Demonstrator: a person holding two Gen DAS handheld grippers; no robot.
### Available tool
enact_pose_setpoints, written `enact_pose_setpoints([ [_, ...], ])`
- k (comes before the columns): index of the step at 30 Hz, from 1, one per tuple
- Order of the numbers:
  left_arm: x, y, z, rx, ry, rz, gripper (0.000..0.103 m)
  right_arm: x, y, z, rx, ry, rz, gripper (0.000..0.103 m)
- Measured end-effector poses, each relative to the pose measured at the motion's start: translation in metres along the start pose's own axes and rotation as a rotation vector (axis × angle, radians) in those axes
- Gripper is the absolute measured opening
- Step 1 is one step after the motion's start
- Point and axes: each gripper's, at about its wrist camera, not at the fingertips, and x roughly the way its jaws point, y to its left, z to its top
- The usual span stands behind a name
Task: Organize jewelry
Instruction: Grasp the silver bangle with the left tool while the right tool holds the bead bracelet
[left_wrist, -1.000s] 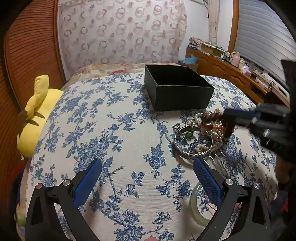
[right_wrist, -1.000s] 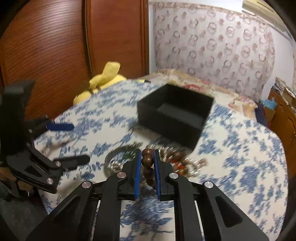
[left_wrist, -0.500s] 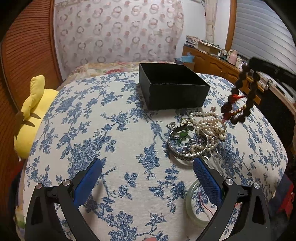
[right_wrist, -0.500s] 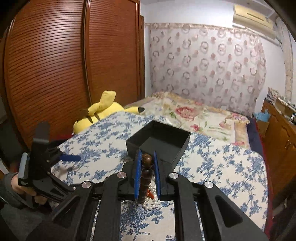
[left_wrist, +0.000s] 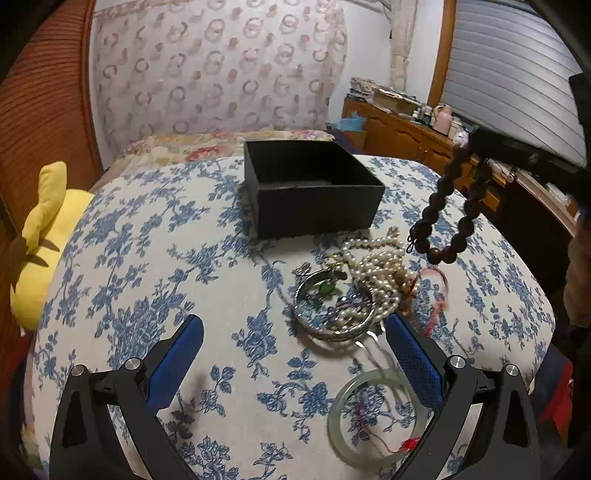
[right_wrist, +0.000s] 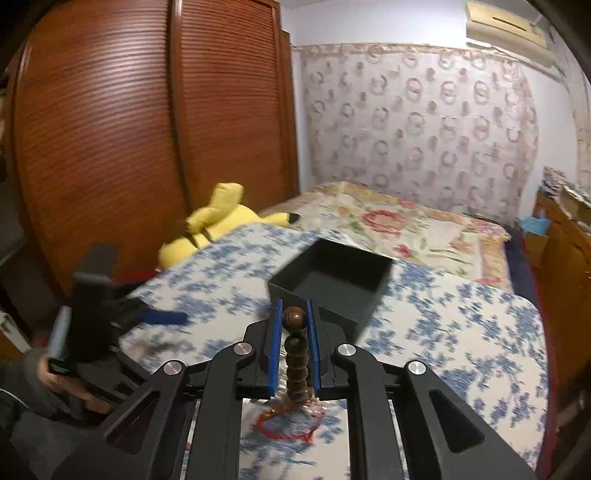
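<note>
My right gripper (right_wrist: 293, 314) is shut on a dark wooden bead bracelet (right_wrist: 294, 319), which hangs in the air right of the black open box (left_wrist: 314, 192) in the left wrist view (left_wrist: 448, 218). The box also shows ahead in the right wrist view (right_wrist: 332, 280). My left gripper (left_wrist: 293, 332) is open and empty, low over the blue floral cloth (left_wrist: 147, 258). Just ahead of it lies a pile: a silver bangle (left_wrist: 332, 314), a pearl necklace (left_wrist: 380, 266), a red cord (left_wrist: 436, 284). A pale jade bangle (left_wrist: 373, 417) lies near its right finger.
A yellow plush toy (left_wrist: 40, 236) lies at the cloth's left edge. A wooden wardrobe (right_wrist: 147, 129) stands to the left and a cluttered wooden dresser (left_wrist: 406, 125) to the right. A floral bedspread (right_wrist: 388, 225) lies beyond the box.
My right gripper has lifted the wooden bead bracelet off the jewelry pile and carried it up and toward the box. The left gripper has stayed open in about the same place.
</note>
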Motion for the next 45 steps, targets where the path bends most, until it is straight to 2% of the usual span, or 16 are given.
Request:
enact_pose_setpoints([
  [7, -0.002, 0.008, 0.0, -0.02, 0.0, -0.01, 0.095, -0.003, 0.007, 0.011, -0.021, -0.021, -0.013, 0.015],
  [14, 0.018, -0.005, 0.01, 0.012, 0.043, -0.088, 0.095, -0.001, -0.007, 0.004, -0.002, -0.004, -0.057, 0.015],
  [16, 0.026, -0.008, 0.012, 0.023, 0.064, -0.108, 0.09, 0.0, -0.012, 0.001, 0.005, 0.002, -0.066, 0.015],
  [20, 0.044, -0.011, 0.014, 0.034, 0.113, -0.134, 0.085, -0.001, -0.019, -0.003, 0.017, 0.008, -0.081, 0.015],
  [24, 0.05, -0.012, 0.016, 0.044, 0.117, -0.135, 0.079, 0.0, -0.022, -0.007, 0.019, 0.014, -0.087, 0.015],
  [27, 0.047, -0.009, 0.017, 0.032, 0.112, -0.168, 0.059, 0.003, -0.021, -0.009, 0.017, 0.021, -0.089, 0.015],
  [28, 0.047, -0.008, 0.017, 0.032, 0.112, -0.171, 0.057, 0.003, -0.021, -0.01, 0.016, 0.024, -0.089, 0.015],
  [34, 0.039, -0.002, 0.017, 0.043, 0.1, -0.117, 0.057, 0.007, -0.021, -0.015, 0.019, 0.032, -0.089, 0.015],
  [37, 0.037, -0.001, 0.019, 0.071, 0.098, -0.06, 0.057, 0.009, -0.019, -0.017, 0.019, 0.036, -0.086, 0.015],
  [40, 0.038, 0.002, 0.023, 0.105, 0.12, -0.018, 0.057, 0.01, -0.017, -0.018, 0.014, 0.039, -0.086, 0.015],
  [45, 0.036, 0.01, 0.026, 0.171, 0.166, 0.01, 0.057, 0.011, -0.016, -0.019, 0.016, 0.039, -0.081, 0.015],
])
